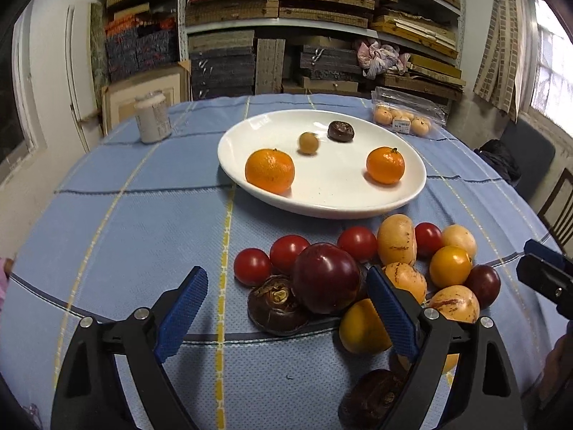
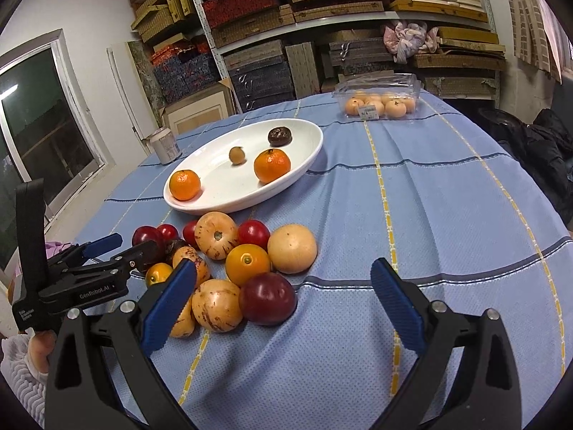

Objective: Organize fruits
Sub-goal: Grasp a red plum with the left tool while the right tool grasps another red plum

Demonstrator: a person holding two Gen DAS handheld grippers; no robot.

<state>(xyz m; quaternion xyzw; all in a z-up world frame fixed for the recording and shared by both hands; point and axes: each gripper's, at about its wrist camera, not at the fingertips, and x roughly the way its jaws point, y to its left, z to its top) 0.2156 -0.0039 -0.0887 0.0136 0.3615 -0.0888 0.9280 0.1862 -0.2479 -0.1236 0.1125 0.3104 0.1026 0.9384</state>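
Both grippers' fingers gape empty over piled fruit (image 1: 358, 272) beside the plate (image 1: 322, 208).

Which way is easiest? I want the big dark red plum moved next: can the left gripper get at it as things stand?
Probably yes. The left gripper is open, and the dark red plum sits on top of the pile just ahead of its fingers. A brown water chestnut and yellow fruit crowd its sides, so they may get nudged.

Left gripper (image 1: 286, 308) fingers (image 1: 186, 308) spread above piled fruits (image 1: 358, 272).

Brown fruit (image 1: 372, 399) – half hidden behind claw
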